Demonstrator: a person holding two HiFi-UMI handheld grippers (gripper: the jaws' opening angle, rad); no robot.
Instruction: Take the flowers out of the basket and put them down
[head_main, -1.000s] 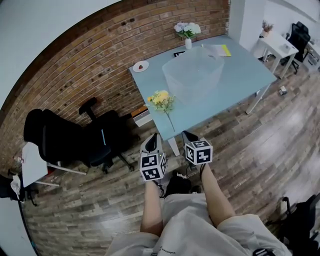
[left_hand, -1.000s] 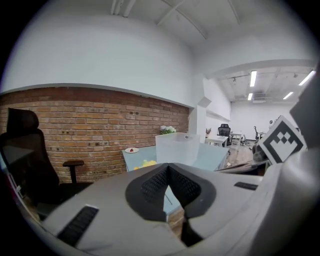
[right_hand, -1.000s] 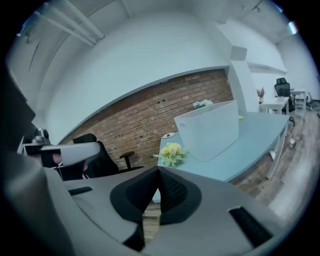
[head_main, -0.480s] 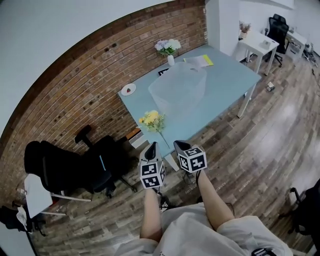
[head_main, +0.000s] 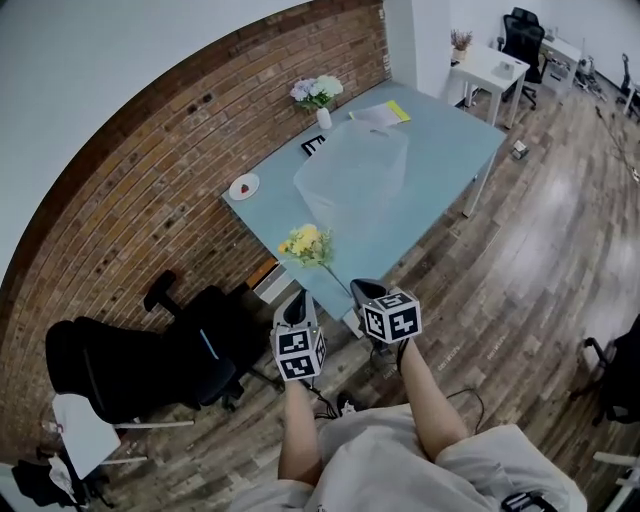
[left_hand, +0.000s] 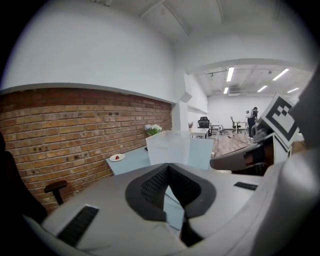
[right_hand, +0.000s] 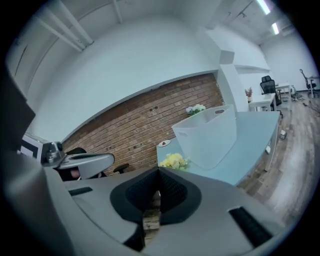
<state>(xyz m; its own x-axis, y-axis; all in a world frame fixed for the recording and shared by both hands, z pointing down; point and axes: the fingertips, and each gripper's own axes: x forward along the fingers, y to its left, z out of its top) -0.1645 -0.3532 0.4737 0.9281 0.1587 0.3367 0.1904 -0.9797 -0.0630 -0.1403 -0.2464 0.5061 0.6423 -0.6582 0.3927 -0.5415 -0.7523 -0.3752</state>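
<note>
Head view first: the yellow flowers lay flat on the blue table by its near corner, outside the translucent basket. That was the same spot on the table as a second earlier, though the view had swung and the table sat differently in frame. The left gripper and right gripper hung side by side at that corner, mostly over the wooden floor, holding nothing. Over to the left gripper view: its jaws were pinched together at the tips with nothing between them. The basket stood well ahead on the table, and the flowers were hidden behind the gripper's own body. In the right gripper view the jaws were closed up and empty too, with the flowers showing just above them and the basket beyond. So only the person's stance had shifted, not the flowers. That read like a finished job, with the flowers out of the basket, set down and released.
</note>
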